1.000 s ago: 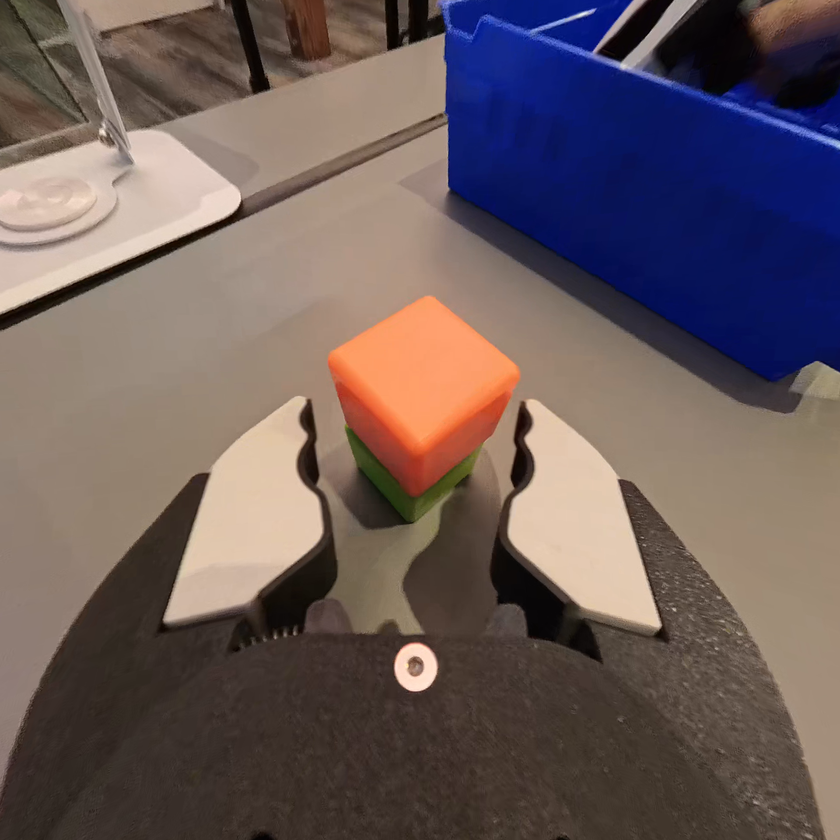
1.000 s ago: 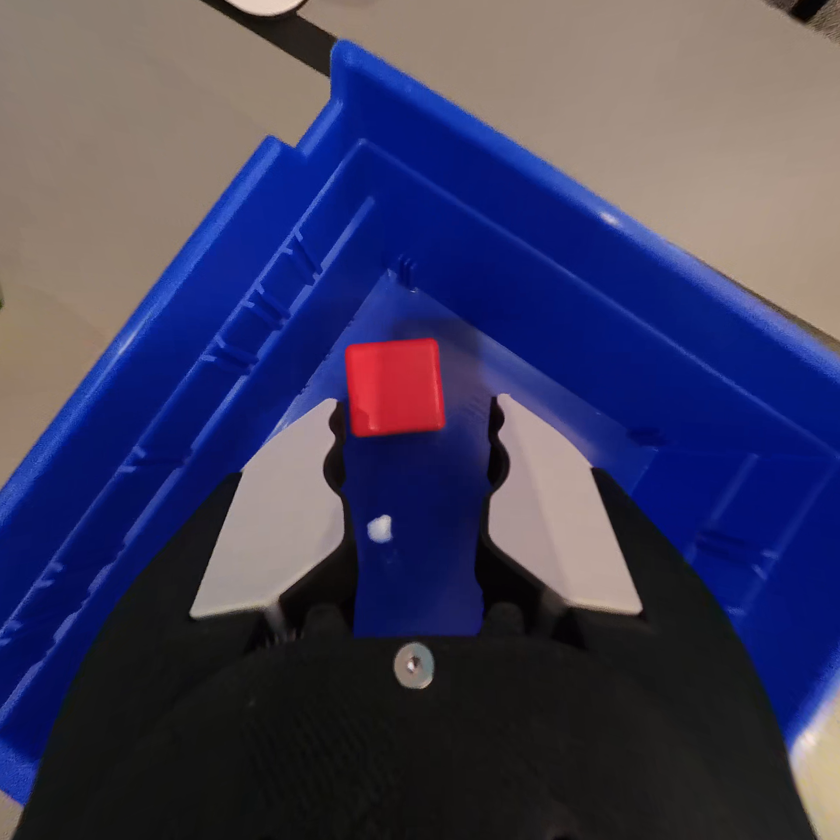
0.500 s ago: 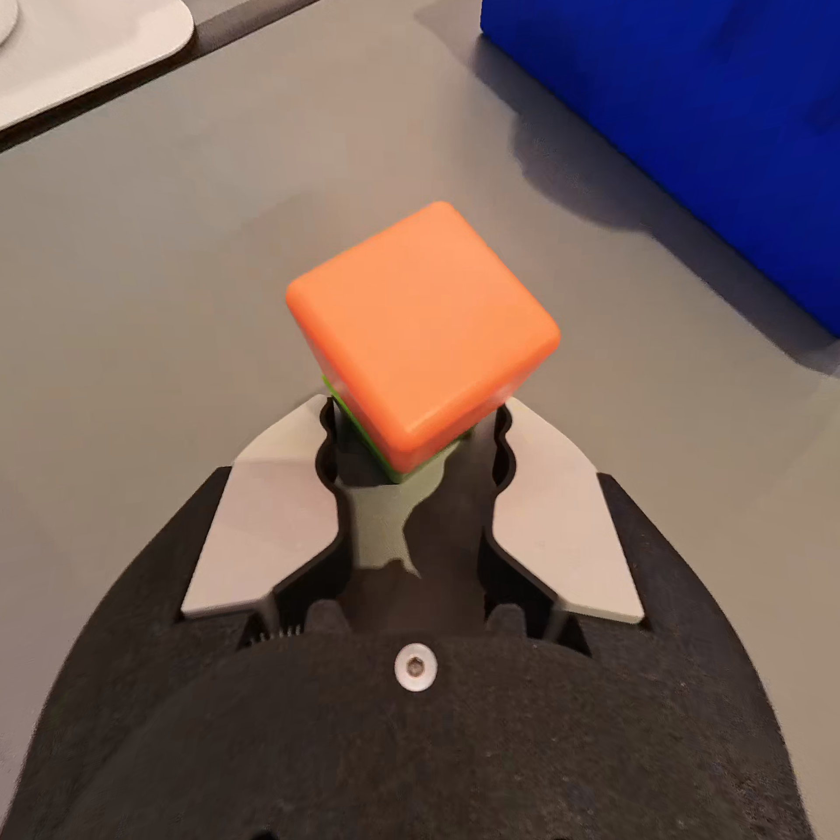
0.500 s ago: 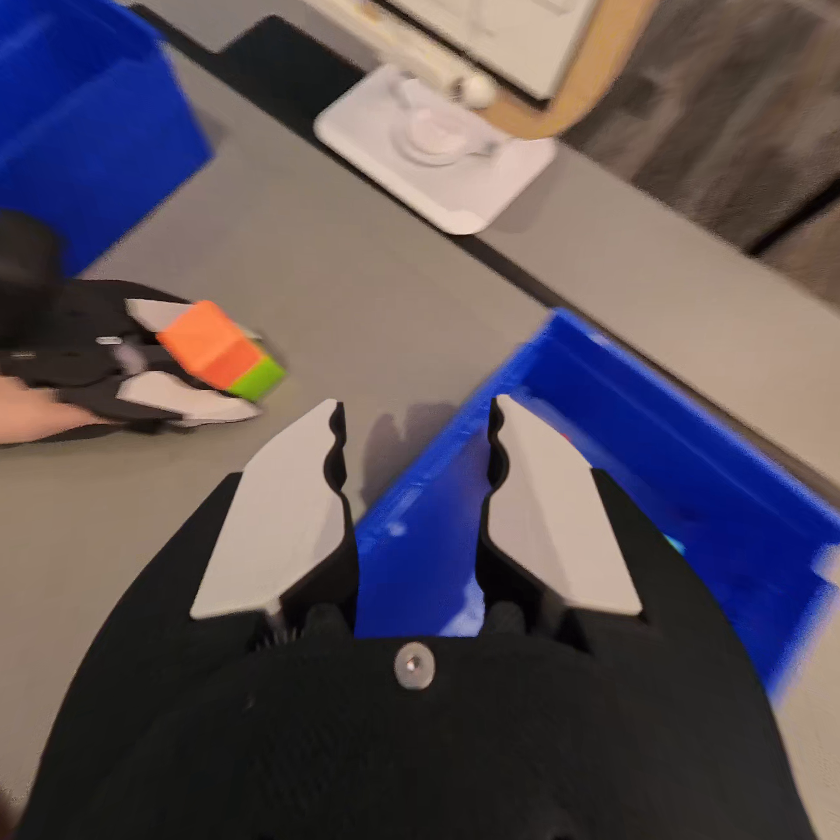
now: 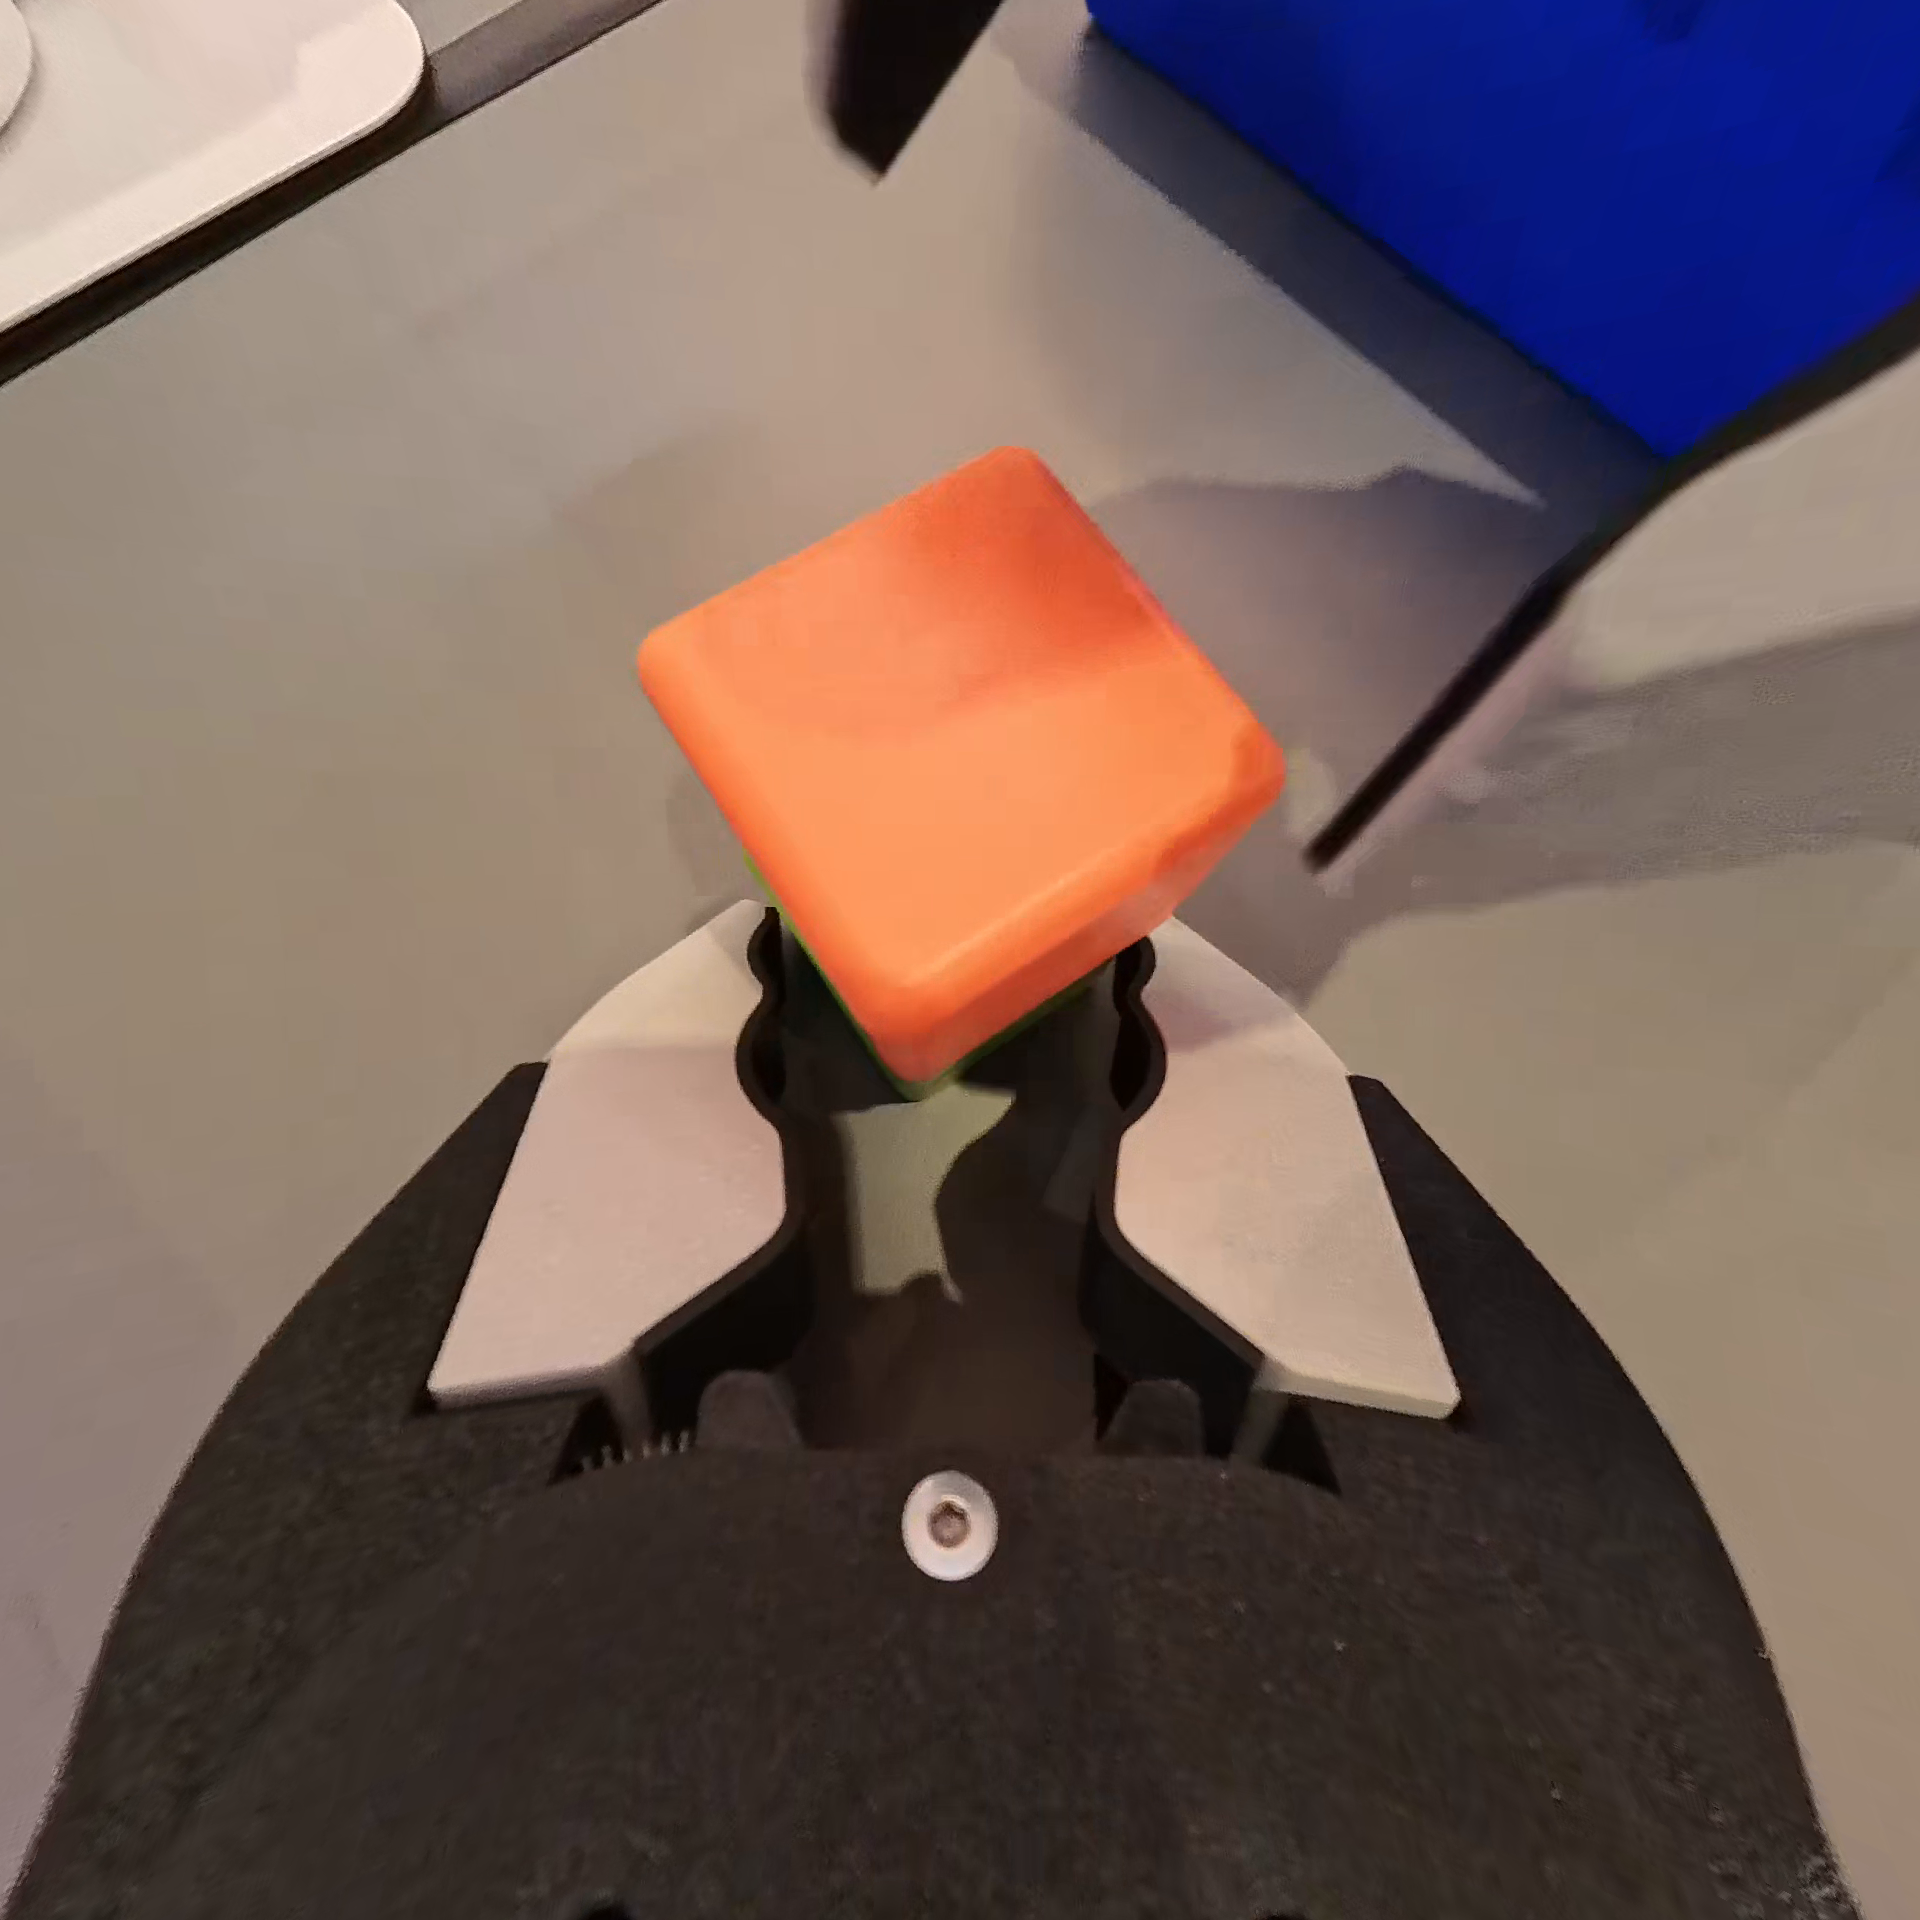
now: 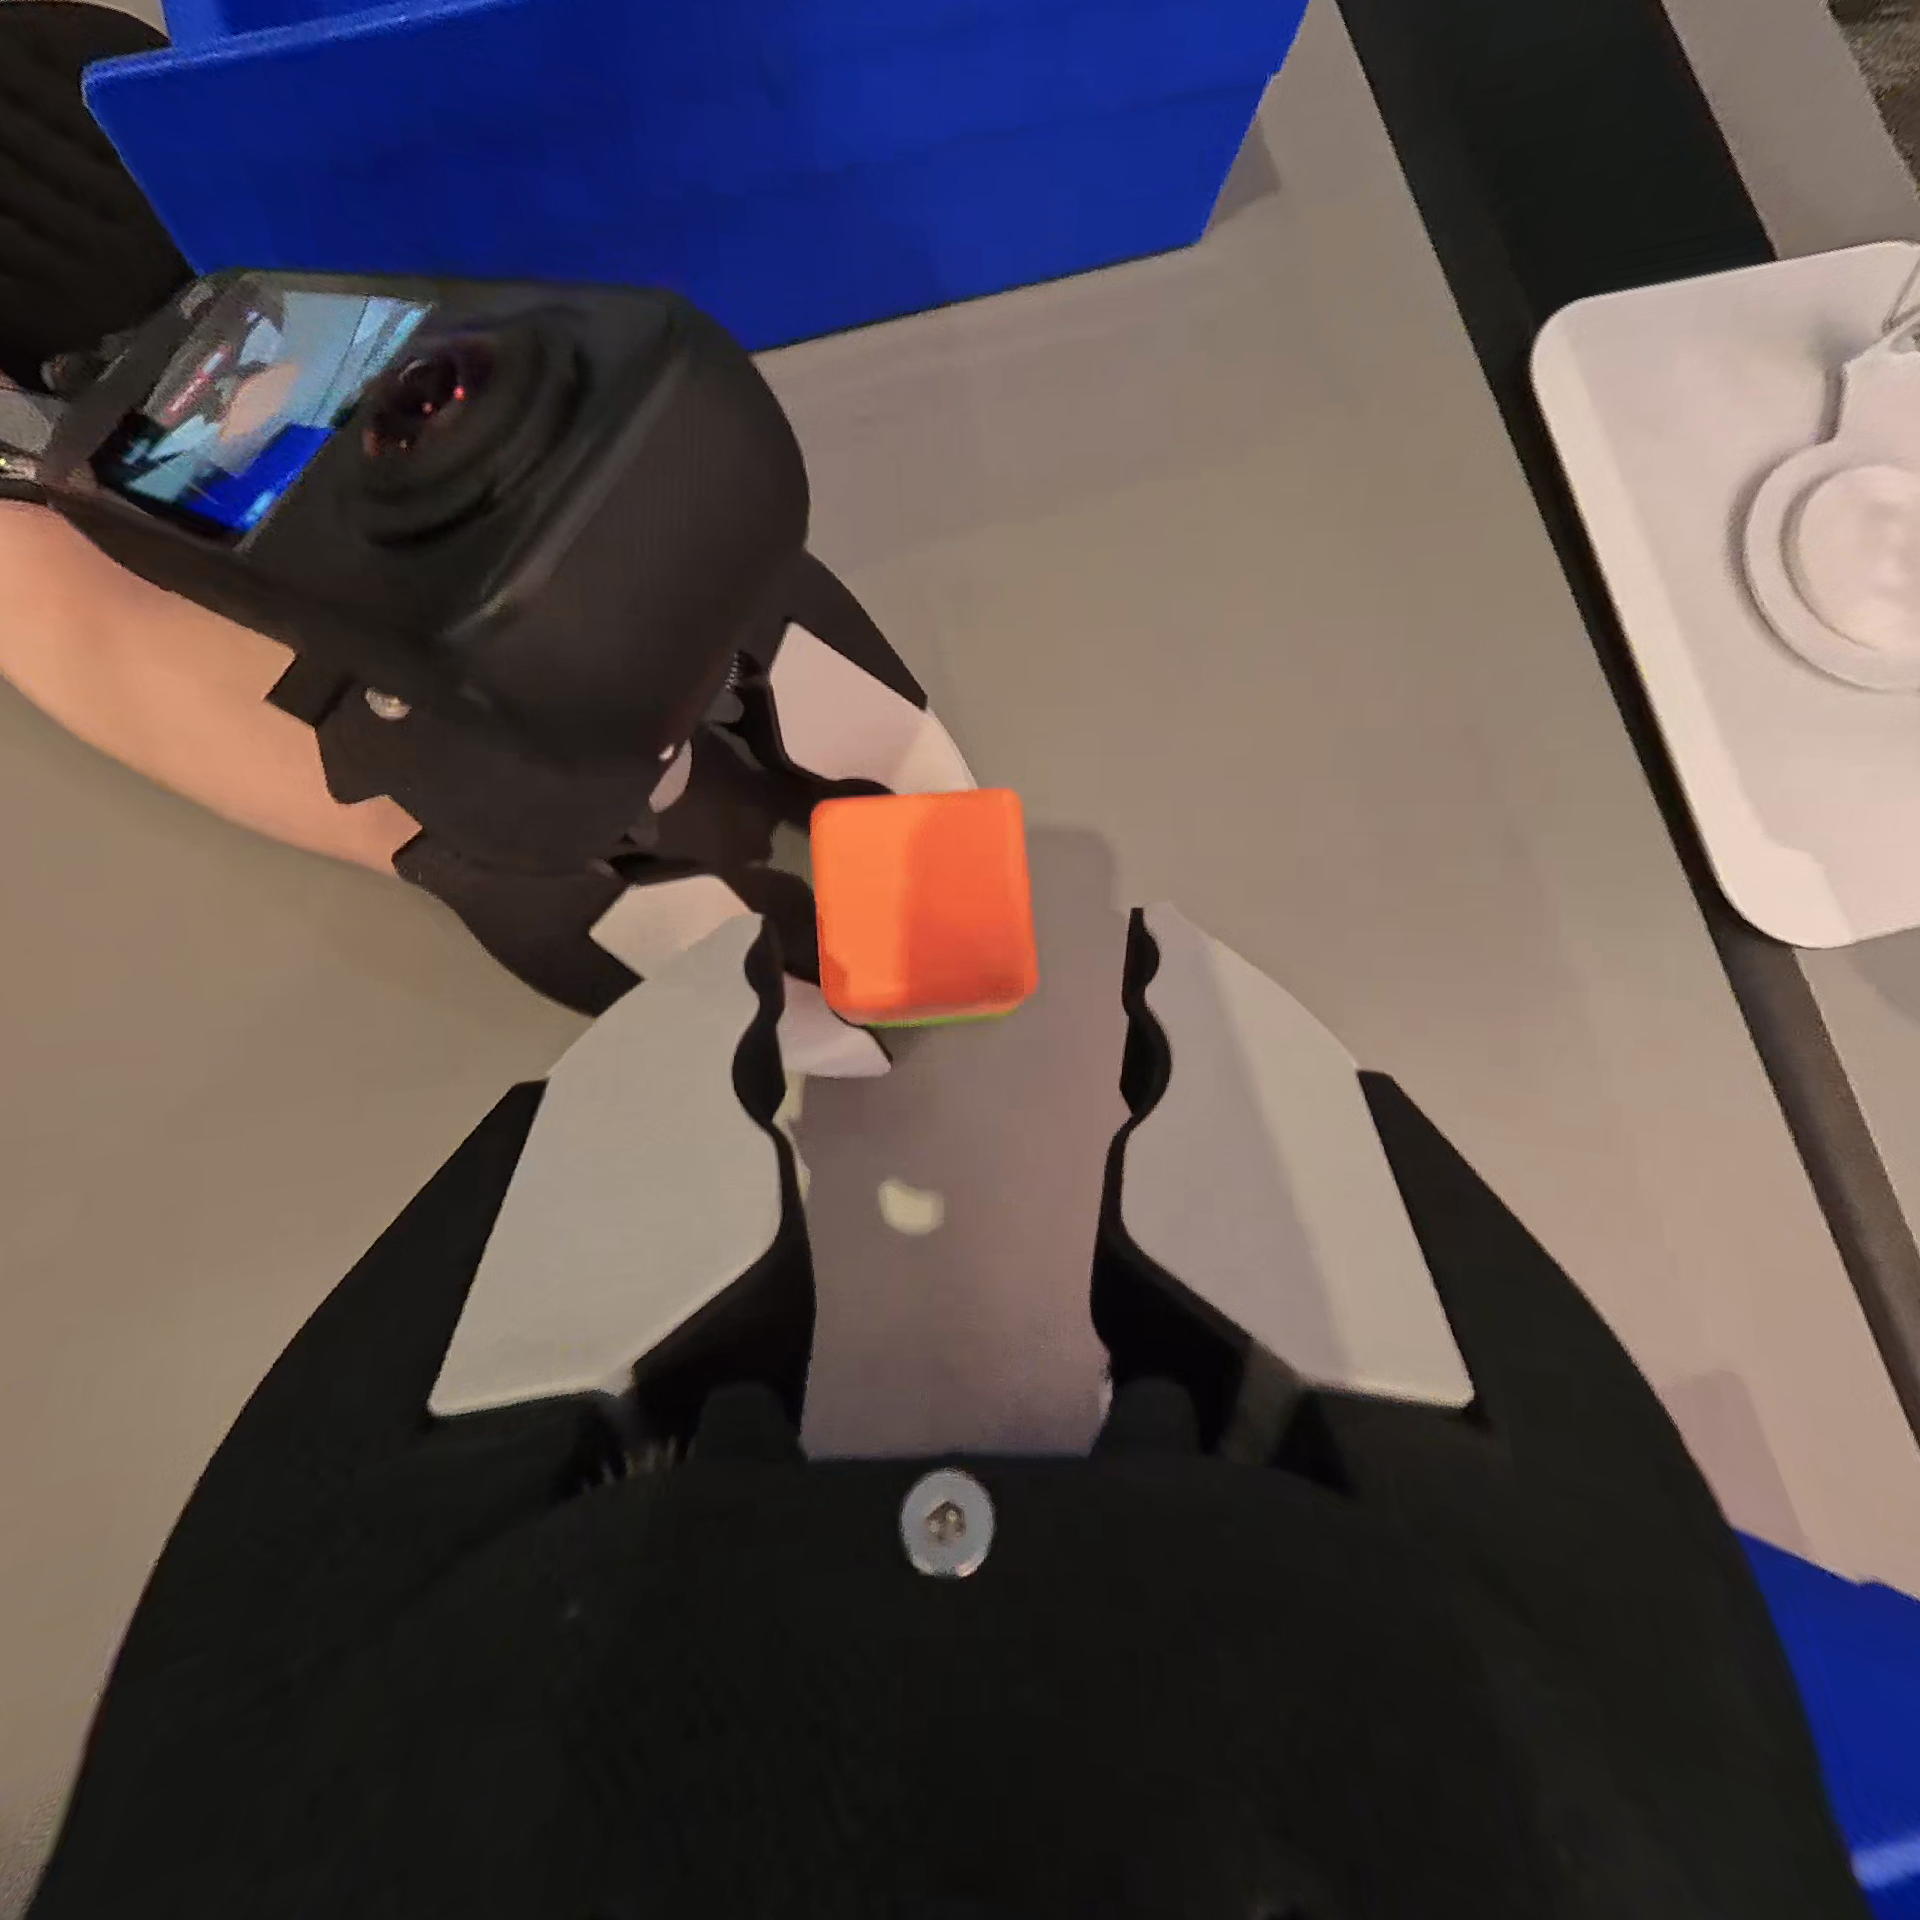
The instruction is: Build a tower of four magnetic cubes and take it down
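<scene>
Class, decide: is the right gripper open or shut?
Open. The right gripper shows a wide gap between its fingers, with only grey table there; the orange cube lies beyond.

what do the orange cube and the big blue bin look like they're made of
The orange cube looks like smooth moulded plastic with a satin finish: rounded edges, even colour, soft sheen on top. The blue bin also looks like moulded plastic, slightly glossy, with an even saturated colour and thin straight walls. Neither can be confirmed by look alone.
</scene>
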Demonstrator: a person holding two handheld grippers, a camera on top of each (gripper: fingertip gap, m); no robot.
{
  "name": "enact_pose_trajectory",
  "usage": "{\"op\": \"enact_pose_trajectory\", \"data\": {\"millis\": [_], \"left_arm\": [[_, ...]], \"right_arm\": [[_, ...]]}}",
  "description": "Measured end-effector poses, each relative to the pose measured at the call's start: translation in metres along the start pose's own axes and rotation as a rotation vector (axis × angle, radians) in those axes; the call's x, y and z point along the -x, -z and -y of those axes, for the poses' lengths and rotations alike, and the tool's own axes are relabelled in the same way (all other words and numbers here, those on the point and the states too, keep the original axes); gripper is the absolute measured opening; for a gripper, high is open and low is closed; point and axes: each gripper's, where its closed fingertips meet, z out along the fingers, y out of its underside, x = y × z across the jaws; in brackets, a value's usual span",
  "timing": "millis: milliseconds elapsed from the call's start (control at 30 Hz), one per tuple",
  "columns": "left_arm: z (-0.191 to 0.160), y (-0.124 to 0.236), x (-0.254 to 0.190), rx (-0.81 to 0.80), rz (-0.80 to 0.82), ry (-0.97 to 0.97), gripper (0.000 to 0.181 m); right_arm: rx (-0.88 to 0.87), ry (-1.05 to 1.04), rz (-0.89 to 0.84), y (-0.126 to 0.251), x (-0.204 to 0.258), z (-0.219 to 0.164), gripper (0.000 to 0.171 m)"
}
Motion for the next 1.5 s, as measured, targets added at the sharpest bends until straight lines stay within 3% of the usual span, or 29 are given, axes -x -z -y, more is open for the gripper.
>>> {"op": "enact_pose_trajectory", "data": {"millis": [167, 267, 600, 833, 967, 1100, 1200, 1333, 1500], "left_arm": [[-0.002, 0.002, -0.001, 0.0, -0.006, -0.009, 0.061], [-0.002, 0.002, -0.001, 0.0, -0.005, -0.009, 0.061], [-0.001, 0.001, -0.002, 0.001, -0.011, -0.026, 0.059], [0.0, 0.0, 0.0, 0.003, -0.011, -0.011, 0.059], [-0.001, 0.0, 0.0, 0.003, -0.012, -0.011, 0.058], [-0.001, 0.0, 0.001, 0.003, -0.018, -0.018, 0.058], [0.0, 0.0, 0.0, 0.003, -0.02, -0.021, 0.058], [0.0, 0.0, 0.0, 0.004, -0.021, -0.023, 0.058], [-0.001, 0.0, 0.0, 0.004, -0.023, -0.026, 0.058]], "right_arm": [[0.062, -0.017, 0.044, -0.018, 0.009, -0.008, 0.063], [0.119, -0.016, 0.039, -0.027, 0.009, -0.018, 0.05], [0.117, -0.121, 0.08, -0.024, 0.007, -0.019, 0.05], [0.069, -0.123, 0.033, 0.001, -0.003, -0.012, 0.05], [0.063, -0.093, -0.025, 0.049, -0.015, -0.021, 0.05], [-0.038, -0.132, -0.088, 0.133, -0.028, -0.054, 0.05], [-0.061, -0.185, -0.05, 0.164, -0.025, -0.098, 0.05], [0.149, -0.246, -0.008, 0.145, -0.027, -0.169, 0.051], [0.202, -0.227, 0.166, 0.104, -0.013, -0.191, 0.051]]}}
